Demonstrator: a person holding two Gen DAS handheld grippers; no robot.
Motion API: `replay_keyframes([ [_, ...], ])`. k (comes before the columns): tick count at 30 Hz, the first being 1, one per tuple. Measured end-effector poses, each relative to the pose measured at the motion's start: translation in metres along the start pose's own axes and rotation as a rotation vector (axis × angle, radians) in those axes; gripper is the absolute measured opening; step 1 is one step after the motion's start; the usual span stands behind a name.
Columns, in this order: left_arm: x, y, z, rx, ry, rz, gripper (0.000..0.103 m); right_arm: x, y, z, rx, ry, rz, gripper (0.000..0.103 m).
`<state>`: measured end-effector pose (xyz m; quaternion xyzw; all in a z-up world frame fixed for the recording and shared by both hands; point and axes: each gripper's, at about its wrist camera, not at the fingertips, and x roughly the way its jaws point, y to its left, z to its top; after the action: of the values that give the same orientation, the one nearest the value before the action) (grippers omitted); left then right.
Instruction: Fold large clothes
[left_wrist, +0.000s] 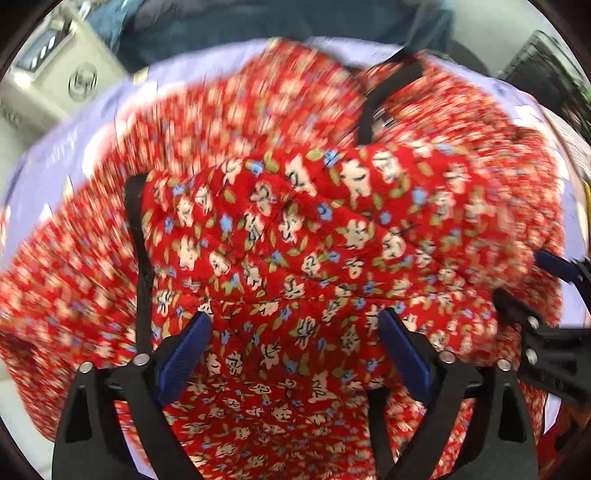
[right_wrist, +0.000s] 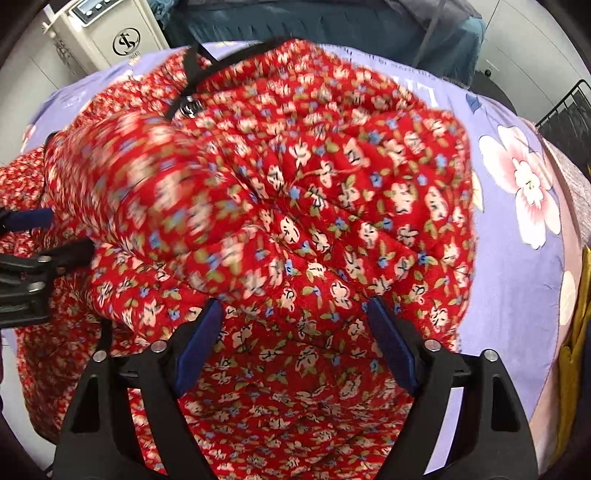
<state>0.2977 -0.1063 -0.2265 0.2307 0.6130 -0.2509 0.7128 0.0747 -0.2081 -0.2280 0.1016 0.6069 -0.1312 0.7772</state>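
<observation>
A red quilted garment with white and blue flowers lies bunched on a lilac floral sheet. It has black trim and a metal snap. My left gripper is open, its blue-padded fingers spread over the cloth, nothing pinched between them. My right gripper is open too, fingers apart above a folded-over part of the garment. The right gripper shows at the right edge of the left wrist view; the left gripper shows at the left edge of the right wrist view.
The sheet has a large pink flower print. A white appliance with a round logo stands at the far left. A dark teal cloth lies beyond the sheet. A black wire rack stands far right.
</observation>
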Motion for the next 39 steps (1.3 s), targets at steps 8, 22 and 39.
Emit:
replay_keyframes([
  [8,0.004,0.001,-0.025,0.006,-0.117,0.013,0.098,0.015,0.021,0.003,-0.037,0.003,-0.082,0.095],
  [22,0.003,0.0,-0.029,-0.013,-0.109,-0.012,0.097,-0.001,0.015,0.006,-0.008,0.04,-0.089,0.097],
  [39,-0.091,0.138,-0.155,-0.409,-0.244,-0.197,0.097,-0.065,0.062,-0.064,0.085,0.073,0.204,0.097],
])
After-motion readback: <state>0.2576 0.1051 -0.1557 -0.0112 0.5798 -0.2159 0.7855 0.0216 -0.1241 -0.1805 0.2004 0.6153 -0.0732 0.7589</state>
